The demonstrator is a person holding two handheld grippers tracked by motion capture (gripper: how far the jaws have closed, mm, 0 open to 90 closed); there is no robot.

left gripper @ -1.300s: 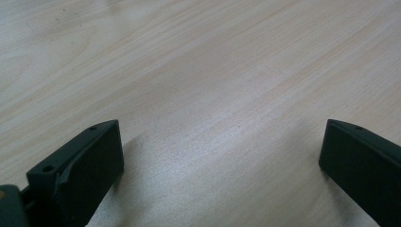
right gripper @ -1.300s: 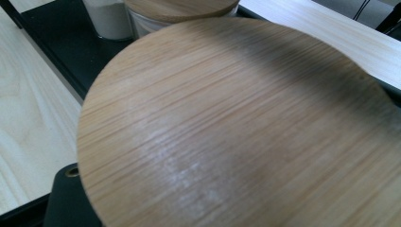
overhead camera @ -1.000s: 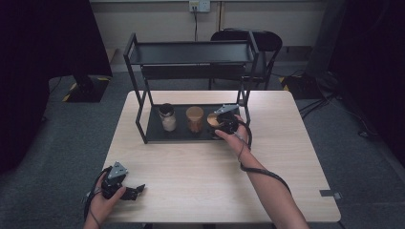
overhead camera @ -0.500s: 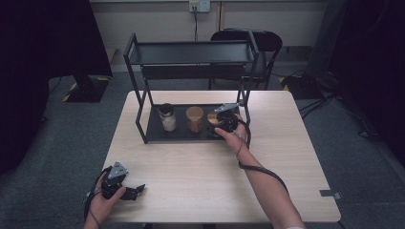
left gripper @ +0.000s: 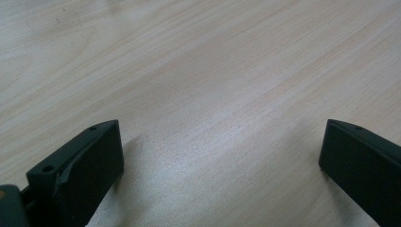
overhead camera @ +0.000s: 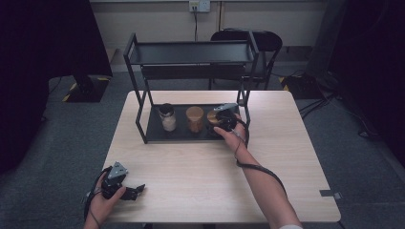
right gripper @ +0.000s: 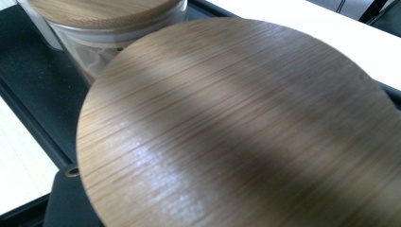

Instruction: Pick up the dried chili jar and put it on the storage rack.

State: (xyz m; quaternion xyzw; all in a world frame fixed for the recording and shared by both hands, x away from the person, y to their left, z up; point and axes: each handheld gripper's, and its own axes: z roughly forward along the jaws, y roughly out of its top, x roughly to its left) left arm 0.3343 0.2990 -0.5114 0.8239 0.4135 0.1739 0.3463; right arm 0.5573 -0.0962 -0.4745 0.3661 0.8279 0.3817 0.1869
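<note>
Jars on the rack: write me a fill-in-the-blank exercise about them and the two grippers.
1. The rack's bottom shelf holds ____ jars.
2. The right gripper is at the jar with the wooden lid at the ____ end of the row in the high view.
3. The left gripper lies low over the table with its jaws ____.
4. The leftmost jar has a ____ lid.

Missing words: three; right; open; black

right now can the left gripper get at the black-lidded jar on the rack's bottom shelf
Probably yes. The left gripper sits open at the table's near edge, with bare tabletop between it and the black-lidded jar; the rack is open-fronted.
</note>
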